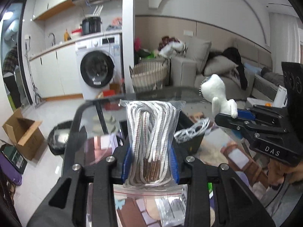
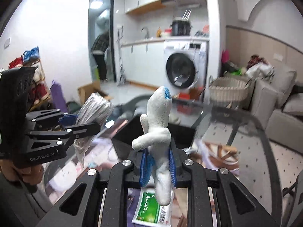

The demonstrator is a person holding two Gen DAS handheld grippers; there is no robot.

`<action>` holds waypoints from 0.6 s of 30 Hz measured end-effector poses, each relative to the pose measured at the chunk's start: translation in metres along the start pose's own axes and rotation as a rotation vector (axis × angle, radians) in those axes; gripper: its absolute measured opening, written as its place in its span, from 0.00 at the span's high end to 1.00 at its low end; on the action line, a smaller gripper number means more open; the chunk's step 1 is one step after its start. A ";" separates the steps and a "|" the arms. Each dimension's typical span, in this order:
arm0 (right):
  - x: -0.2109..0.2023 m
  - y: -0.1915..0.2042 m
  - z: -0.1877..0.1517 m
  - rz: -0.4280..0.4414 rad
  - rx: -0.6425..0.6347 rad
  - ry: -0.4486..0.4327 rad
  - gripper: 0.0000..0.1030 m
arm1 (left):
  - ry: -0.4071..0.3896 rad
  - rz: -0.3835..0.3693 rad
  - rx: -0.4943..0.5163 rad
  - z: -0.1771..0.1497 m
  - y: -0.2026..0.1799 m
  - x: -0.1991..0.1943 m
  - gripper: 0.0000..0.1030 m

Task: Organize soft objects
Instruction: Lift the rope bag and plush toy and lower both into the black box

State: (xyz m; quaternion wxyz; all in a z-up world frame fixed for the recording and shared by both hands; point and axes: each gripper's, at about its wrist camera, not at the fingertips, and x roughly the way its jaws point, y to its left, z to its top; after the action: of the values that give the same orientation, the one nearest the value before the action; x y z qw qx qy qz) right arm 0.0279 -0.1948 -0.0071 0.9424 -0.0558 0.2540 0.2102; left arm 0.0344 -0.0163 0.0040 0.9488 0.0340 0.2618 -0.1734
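My left gripper (image 1: 150, 162) is shut on a clear zip bag of white and brown laces (image 1: 151, 130) and holds it upright above the glass table (image 1: 75, 132). My right gripper (image 2: 158, 163) is shut on a white plush toy with a blue tip (image 2: 158, 126) and holds it upright over the table. In the left wrist view the right gripper (image 1: 233, 116) shows at the right with the plush toy (image 1: 217, 92). In the right wrist view the left gripper (image 2: 75, 122) shows at the left with the lace bag (image 2: 92, 111). A black bin (image 2: 151, 130) sits on the table beyond the toy.
A coiled white cable (image 1: 191, 130) lies in the black bin (image 1: 193, 143). A green packet (image 2: 149, 208) lies under the right gripper. Beyond the table stand a woven basket (image 1: 149, 75), a washing machine (image 1: 98, 70), a sofa (image 1: 227, 75) and a cardboard box (image 1: 22, 132).
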 end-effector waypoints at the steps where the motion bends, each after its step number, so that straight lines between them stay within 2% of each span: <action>1: -0.003 0.002 0.000 -0.003 0.002 -0.023 0.80 | -0.017 0.003 0.003 0.000 0.000 -0.001 0.68; 4: -0.011 0.007 -0.003 -0.025 -0.001 -0.064 0.80 | -0.072 0.025 0.001 0.003 0.004 -0.004 0.68; 7: -0.009 0.008 -0.004 -0.042 -0.003 -0.062 0.80 | -0.094 0.030 0.024 0.005 0.002 -0.007 0.68; 18: -0.010 0.010 -0.003 -0.038 -0.005 -0.075 0.80 | -0.108 0.024 0.002 0.010 0.002 -0.011 0.68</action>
State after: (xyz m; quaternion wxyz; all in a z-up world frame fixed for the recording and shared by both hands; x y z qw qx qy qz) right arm 0.0141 -0.1907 -0.0047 0.9550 -0.0548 0.2168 0.1946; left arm 0.0314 -0.0129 0.0177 0.9636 0.0285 0.2095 -0.1636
